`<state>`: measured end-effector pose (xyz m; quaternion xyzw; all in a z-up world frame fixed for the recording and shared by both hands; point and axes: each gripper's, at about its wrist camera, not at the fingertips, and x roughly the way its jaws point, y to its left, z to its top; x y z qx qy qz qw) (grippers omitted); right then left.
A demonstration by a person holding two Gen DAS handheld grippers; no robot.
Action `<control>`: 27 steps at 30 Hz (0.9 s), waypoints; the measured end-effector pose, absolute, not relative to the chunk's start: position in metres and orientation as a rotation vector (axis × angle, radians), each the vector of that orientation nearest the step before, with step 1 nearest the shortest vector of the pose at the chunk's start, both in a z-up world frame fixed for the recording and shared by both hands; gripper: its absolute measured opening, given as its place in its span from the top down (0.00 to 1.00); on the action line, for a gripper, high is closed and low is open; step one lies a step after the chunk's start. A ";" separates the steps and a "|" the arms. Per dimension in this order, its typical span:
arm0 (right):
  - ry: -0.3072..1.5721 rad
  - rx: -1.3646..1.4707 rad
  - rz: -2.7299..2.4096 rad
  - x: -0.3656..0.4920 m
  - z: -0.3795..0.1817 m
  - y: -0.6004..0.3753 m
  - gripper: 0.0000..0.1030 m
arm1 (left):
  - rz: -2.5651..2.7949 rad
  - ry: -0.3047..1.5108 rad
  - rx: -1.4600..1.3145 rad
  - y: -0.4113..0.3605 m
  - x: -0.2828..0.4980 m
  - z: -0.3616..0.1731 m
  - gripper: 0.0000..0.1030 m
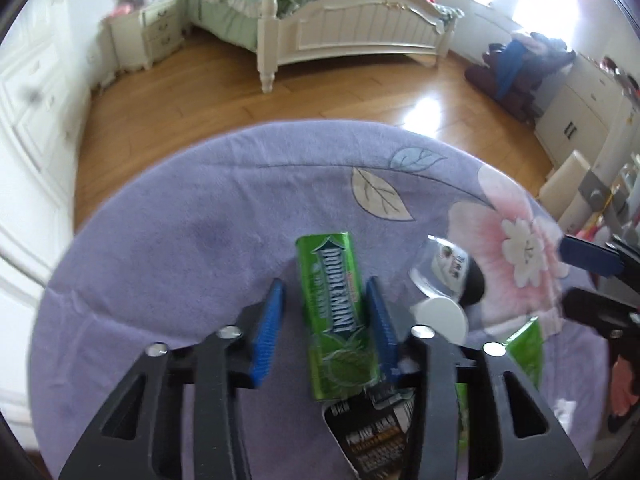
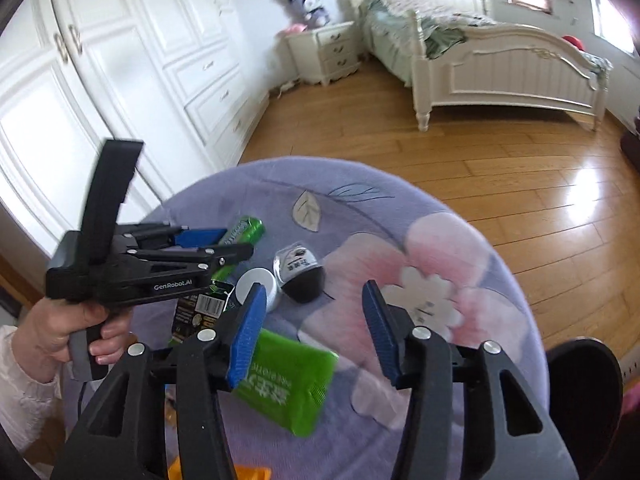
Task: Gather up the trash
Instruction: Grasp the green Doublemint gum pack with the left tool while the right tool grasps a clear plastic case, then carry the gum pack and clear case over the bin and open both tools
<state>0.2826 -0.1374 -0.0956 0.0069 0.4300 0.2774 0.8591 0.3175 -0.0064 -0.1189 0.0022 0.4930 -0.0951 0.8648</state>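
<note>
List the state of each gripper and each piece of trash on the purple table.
left gripper: open, fingers on either side of the gum pack, not yet closed.
right gripper: open, empty, above the table.
Doublemint gum pack: lying flat, between the left fingers.
green packet: lying flat, free.
clear cup: tipped on its side.
white lid: off, beside the cup.
black wrapper: lying flat under the left gripper.

Lilac table cloth printed with pink flowers and beige leaves; bright green gum pack; green pouch; blue-padded black hand-held gripper.
</note>
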 end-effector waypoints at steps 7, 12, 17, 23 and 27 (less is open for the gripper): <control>0.953 -0.096 0.565 0.310 -0.119 -0.101 0.53 | -0.176 0.975 -0.097 0.025 0.316 -0.120 0.69; 0.960 -0.125 0.571 0.314 -0.122 -0.094 0.55 | -0.162 0.915 -0.136 0.034 0.299 -0.107 0.69; 0.988 -0.214 0.564 0.303 -0.127 -0.084 0.65 | -0.172 0.834 -0.107 0.018 0.271 -0.078 0.69; 0.957 -0.140 0.551 0.286 -0.122 -0.107 0.84 | -0.193 0.758 -0.079 -0.005 0.235 -0.048 0.69; 0.857 -0.023 0.538 0.255 -0.100 -0.144 0.84 | -0.223 0.722 -0.048 -0.024 0.219 -0.030 0.69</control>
